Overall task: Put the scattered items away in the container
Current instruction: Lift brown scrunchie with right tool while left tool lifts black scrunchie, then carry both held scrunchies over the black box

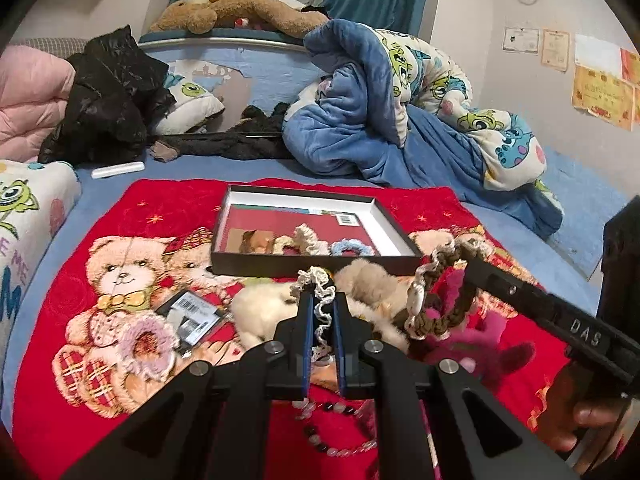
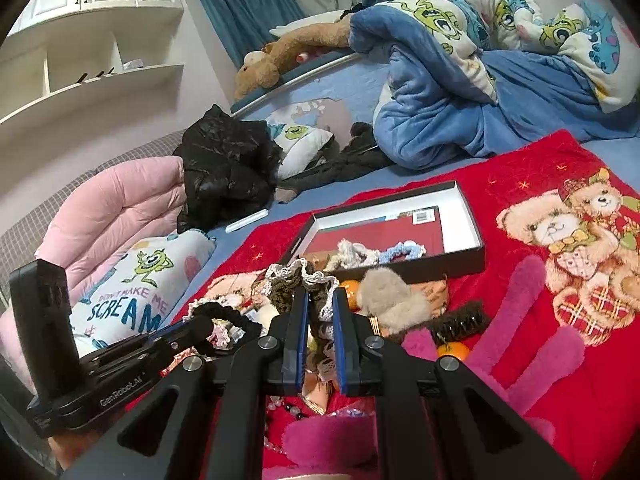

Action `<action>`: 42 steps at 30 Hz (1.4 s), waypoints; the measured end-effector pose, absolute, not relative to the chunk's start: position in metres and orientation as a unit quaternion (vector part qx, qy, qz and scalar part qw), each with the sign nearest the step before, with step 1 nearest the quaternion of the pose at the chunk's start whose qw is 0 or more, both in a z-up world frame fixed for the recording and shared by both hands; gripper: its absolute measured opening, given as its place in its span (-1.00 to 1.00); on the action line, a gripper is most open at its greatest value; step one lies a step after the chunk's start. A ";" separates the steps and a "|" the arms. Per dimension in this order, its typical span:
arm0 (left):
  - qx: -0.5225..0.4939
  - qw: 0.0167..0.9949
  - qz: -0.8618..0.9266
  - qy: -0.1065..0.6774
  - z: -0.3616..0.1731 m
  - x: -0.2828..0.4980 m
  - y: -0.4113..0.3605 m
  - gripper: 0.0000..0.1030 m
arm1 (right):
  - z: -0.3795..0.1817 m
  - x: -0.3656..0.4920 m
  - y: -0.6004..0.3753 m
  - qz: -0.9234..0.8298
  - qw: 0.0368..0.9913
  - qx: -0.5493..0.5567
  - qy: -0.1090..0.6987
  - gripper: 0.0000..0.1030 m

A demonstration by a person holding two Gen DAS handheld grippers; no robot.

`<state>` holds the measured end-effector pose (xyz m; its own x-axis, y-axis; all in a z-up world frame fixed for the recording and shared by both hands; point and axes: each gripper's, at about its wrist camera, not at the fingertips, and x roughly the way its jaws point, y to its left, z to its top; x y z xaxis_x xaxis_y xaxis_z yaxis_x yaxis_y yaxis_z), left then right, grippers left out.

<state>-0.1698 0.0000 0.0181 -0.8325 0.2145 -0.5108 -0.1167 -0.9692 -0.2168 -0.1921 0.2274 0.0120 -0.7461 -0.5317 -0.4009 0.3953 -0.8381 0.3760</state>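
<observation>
Left wrist view: the left tool (image 1: 320, 300), at lower centre, has its jaws drawn narrow and pinched on a black scrunchie with white lace edging (image 1: 319, 280), which rises just above the fingertips. The right tool (image 1: 466, 258) enters from the right edge, clamped on a brown braided scrunchie with cream trim (image 1: 436, 292) that hangs as an open loop below its tip. A hand (image 1: 588, 412) grips that tool's handle at lower right.

Right wrist view: the right tool (image 2: 320, 300) holds the same brown scrunchie (image 2: 298, 282) between narrow jaws; the left tool (image 2: 204, 326) reaches in from the lower left with the black scrunchie (image 2: 224, 312) looped at its tip.

The container, a shallow black box with white inner walls (image 1: 372, 216), lies on the red bear-print blanket (image 1: 120, 216) just beyond both tools, at frame centre. Cream and pale blue scrunchies (image 1: 352, 246) lie inside along its near wall. Furry cream pieces (image 1: 260, 308), a lilac crocheted ring (image 1: 146, 344) and a bead bracelet (image 1: 320, 432) lie scattered on the blanket before the box.
</observation>
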 end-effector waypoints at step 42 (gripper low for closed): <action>-0.311 0.065 0.948 -0.017 0.031 -0.389 0.077 -0.81 | 0.030 -0.384 0.247 -0.925 0.213 0.305 -0.079 -0.77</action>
